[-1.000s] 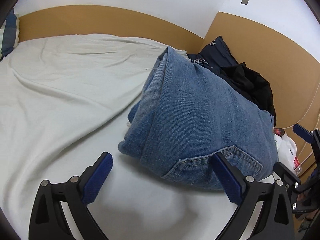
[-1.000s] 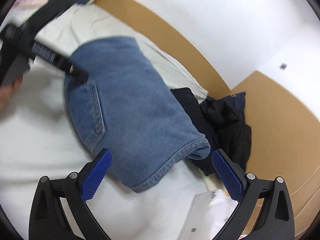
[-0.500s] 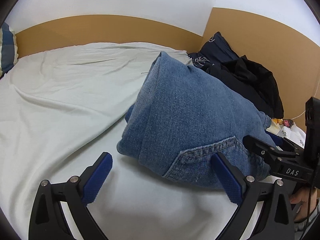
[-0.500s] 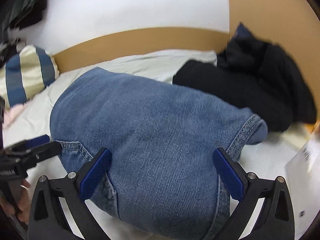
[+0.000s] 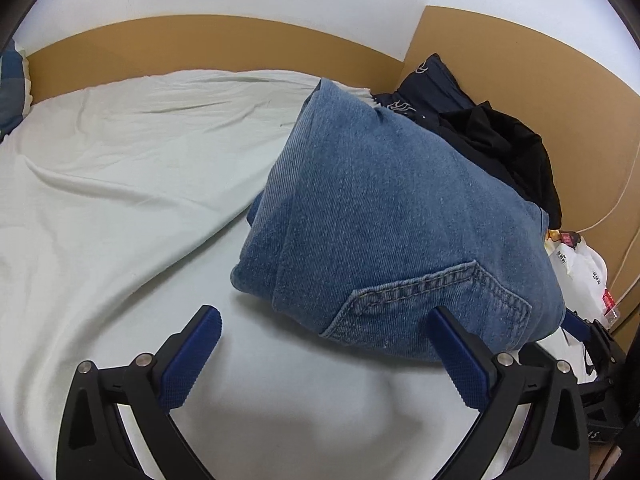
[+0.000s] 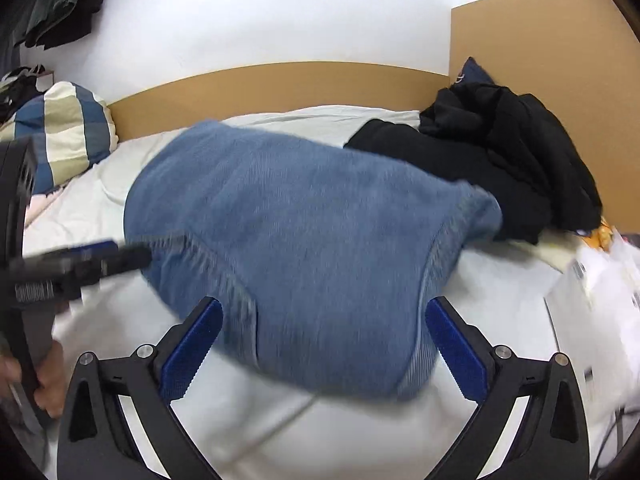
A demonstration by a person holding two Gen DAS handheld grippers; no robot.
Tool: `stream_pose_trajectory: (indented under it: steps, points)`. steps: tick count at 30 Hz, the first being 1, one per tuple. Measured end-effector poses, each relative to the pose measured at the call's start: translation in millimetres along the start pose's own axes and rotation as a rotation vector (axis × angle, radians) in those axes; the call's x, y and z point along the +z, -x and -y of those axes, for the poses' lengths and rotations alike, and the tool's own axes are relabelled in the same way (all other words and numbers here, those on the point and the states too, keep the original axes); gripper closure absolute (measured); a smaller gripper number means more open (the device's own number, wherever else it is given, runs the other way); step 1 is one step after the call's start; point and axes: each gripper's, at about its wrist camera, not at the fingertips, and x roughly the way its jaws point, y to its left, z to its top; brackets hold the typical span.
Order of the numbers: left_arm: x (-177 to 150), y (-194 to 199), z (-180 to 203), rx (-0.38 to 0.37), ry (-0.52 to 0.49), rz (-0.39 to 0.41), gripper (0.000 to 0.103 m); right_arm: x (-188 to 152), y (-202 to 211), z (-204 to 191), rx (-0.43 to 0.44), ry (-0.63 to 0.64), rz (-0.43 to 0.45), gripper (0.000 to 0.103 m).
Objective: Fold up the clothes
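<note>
Jeans (image 5: 392,216) lie folded, pocket up.

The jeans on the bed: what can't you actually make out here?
- Folded jeans, right wrist view: motion blur smears the pocket stitching.
- Dark clothes pile, left wrist view: the jeans hide its lower part.
- White plastic bag, both views: print too small or blurred to read.

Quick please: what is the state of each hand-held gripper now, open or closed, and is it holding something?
Left hand-held gripper: open, holding nothing; folded jeans lie just ahead.
Right hand-held gripper: open, holding nothing; jeans sit between its fingers, ungripped.
</note>
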Motion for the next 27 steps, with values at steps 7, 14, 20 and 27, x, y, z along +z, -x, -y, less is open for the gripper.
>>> stream_pose_trajectory:
  steps: [7, 14, 20, 27]
  points:
    - [-1, -6, 9, 0.018, -0.021, -0.013, 0.000, -10, 1, 0, -0.051, -0.072, -0.095, 0.000]
    - [-1, -11, 9, -0.003, 0.002, -0.031, 0.000, -11, 4, -10, -0.045, -0.044, -0.119, 0.000]
    - [-2, -12, 14, -0.003, 0.002, -0.031, 0.000, -16, 4, -11, -0.041, -0.048, -0.133, 0.000]
    - [-3, -11, 22, 0.009, -0.014, -0.014, 0.000, -14, -7, -7, -0.048, -0.041, -0.150, 0.000]
